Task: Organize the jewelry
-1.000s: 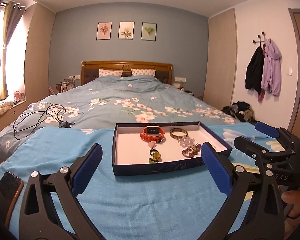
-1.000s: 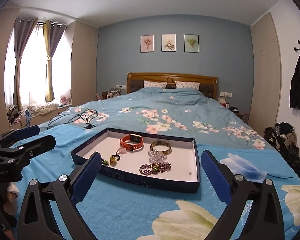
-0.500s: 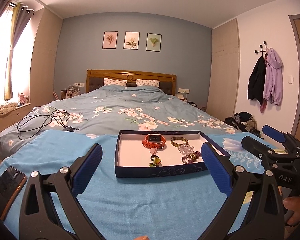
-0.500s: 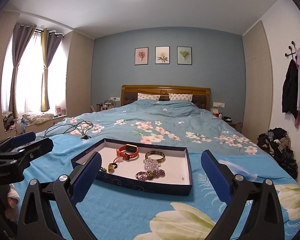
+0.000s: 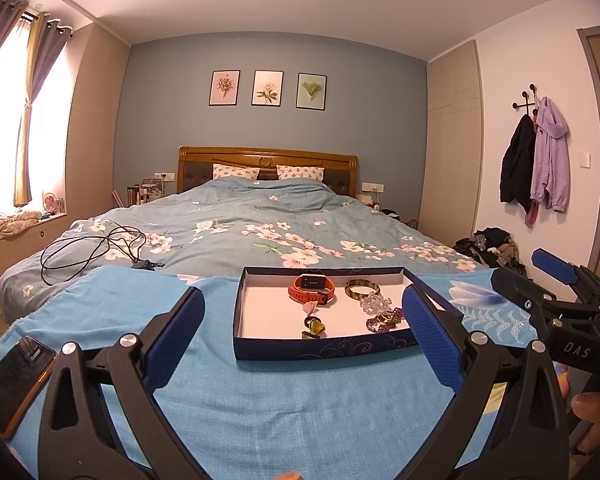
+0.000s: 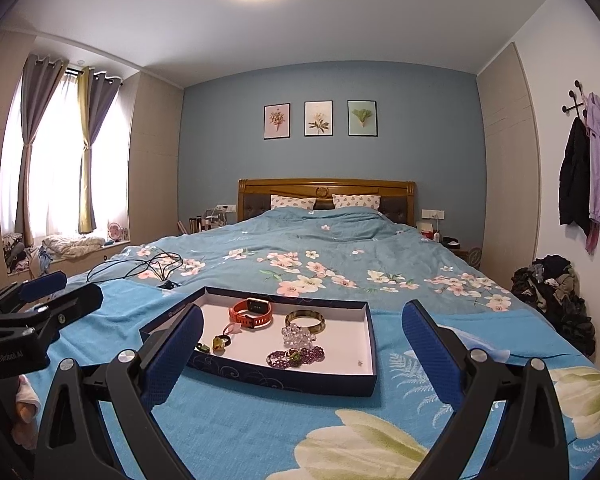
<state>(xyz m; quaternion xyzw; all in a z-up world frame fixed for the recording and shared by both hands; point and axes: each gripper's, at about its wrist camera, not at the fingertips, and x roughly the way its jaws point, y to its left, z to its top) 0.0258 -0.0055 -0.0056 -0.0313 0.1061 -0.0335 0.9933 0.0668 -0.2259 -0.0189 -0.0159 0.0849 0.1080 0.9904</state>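
A dark blue tray [image 5: 320, 350] [image 6: 284, 380] with a white floor lies on the blue blanket at the foot of the bed. In it lie an orange watch [image 5: 312, 287] [image 6: 252, 312], a gold bangle [image 5: 362, 289] [image 6: 305, 319], a clear bead bracelet [image 5: 375, 302] [image 6: 298, 336], a purple bead bracelet [image 5: 384, 316] [image 6: 296, 356] and small green rings [image 5: 315, 325] [image 6: 220, 342]. My left gripper [image 5: 304, 334] is open and empty, short of the tray. My right gripper [image 6: 302, 356] is open and empty too; it also shows in the left wrist view [image 5: 556, 276].
A phone [image 5: 14, 376] lies on the blanket at the left. A black cable [image 5: 96, 250] [image 6: 140, 266] lies on the floral duvet beyond. Clothes are piled on the floor at the right [image 6: 552, 300]. The left gripper's body shows in the right wrist view [image 6: 40, 312].
Both cameras have tilted upward and pulled back a little, so the tray sits lower and smaller in view. Both grippers stay open and the jewelry has not moved.
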